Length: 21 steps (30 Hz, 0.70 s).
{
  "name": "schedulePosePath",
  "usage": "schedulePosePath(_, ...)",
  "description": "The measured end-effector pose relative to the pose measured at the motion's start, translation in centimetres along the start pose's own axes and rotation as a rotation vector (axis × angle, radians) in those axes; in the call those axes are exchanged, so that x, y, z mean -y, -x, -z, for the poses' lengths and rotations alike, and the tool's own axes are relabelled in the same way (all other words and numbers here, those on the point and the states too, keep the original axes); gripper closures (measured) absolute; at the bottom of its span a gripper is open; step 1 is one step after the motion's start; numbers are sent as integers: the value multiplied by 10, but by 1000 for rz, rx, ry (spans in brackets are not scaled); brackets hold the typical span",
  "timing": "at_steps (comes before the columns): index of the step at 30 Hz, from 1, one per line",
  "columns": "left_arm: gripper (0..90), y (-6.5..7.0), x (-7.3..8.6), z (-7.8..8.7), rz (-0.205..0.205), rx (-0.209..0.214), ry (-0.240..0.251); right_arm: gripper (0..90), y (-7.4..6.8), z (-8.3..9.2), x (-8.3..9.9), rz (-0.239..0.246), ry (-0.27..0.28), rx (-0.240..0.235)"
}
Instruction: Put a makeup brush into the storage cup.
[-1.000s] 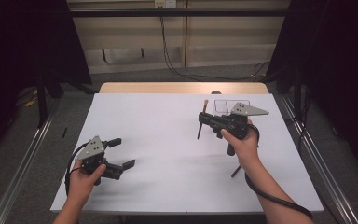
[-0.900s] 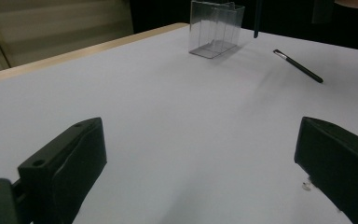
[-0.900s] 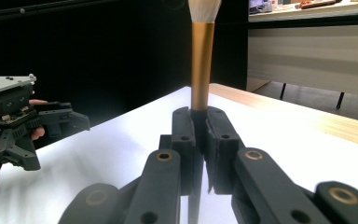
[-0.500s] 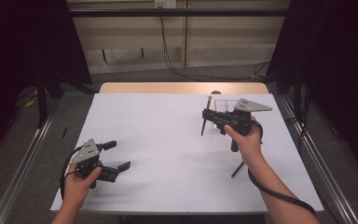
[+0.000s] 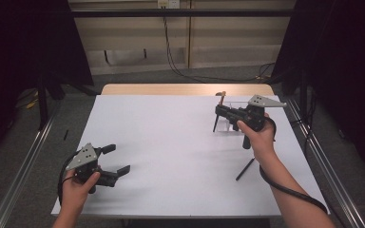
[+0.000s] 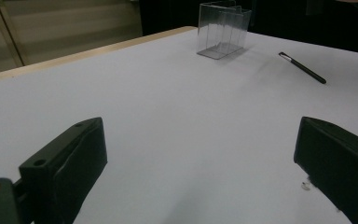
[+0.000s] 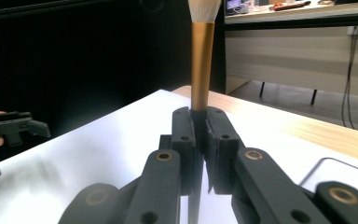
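Since the earlier frames, the right tool with its brush has travelled toward the far right corner of the worktop, and the left tool has drawn back a little toward the near left corner. Item, near left corner: left tool, held in the person's left hand, jaws standing wide apart with nothing between them, just above the white surface. Item, near right of centre: loose black brush, lying flat on the worktop, apart from everything else. Item, far right: right tool, jaws pressed tight on the handle of a make-up brush with gold ferrule and pale bristles; brush nearly upright, bristles uppermost, dark handle end hanging below. Item, far right corner: clear plastic holder, upright, open at top, apparently empty, directly beyond the held brush. Step in hand, by judgement: carrying the brush to the holder. Next move likely calls for centring the handle end over the opening, lowering it in, then parting the jaws.
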<state>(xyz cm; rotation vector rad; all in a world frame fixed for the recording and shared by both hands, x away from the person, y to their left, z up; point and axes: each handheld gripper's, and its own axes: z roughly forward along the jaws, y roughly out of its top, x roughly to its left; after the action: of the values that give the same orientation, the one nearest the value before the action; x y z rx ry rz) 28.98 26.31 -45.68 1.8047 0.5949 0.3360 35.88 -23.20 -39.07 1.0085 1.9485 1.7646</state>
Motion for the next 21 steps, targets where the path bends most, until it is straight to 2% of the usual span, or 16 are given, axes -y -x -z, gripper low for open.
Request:
schedulePosePath(1,25,-1,1,0,1,11,-6,836,2,1,-1,0,1,4)
schedulePosePath(4,25,0,3,-3,-5,12,-26,836,6,2,-3,0,-1,17)
schedulePosePath(7,25,1,3,-3,-16,14,-30,836,10,4,-5,2,-1,27)
schedulePosePath(10,25,1,3,-3,-11,18,-24,836,15,5,-8,5,2,39)
schedulePosePath(12,25,1,4,-3,-26,16,-38,836,18,5,-10,6,4,49)
schedulePosePath(15,24,1,4,-3,-13,20,-24,836,23,6,-14,6,7,63)
schedulePosePath(21,25,0,3,-3,-13,19,-18,836,25,5,-20,18,6,74)
